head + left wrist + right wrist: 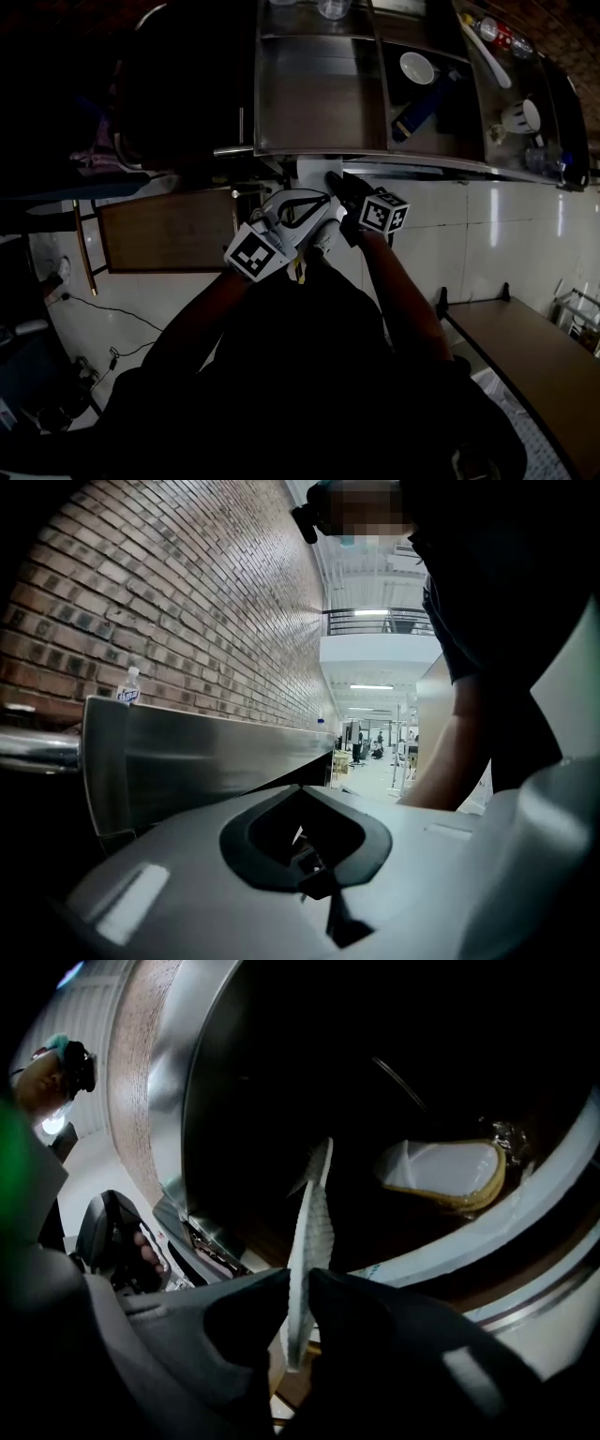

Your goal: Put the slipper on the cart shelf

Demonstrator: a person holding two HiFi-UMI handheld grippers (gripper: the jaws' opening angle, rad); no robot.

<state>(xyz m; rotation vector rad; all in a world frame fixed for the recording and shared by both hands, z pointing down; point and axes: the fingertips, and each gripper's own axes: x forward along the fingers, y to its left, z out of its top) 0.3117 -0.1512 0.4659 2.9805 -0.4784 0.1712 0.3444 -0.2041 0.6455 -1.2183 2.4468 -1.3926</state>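
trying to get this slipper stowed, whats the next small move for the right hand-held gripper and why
Probably ease the right hand-held gripper forward over the cart shelf rim before letting go. Its jaws are shut on the slipper, gripping its ribbed sole, and it hangs short of the dark shelf where a second slipper lies.

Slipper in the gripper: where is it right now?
The slipper is pinched by its sole edge between the right gripper's fingers, just in front of the metal cart's near edge, around the head view's middle.
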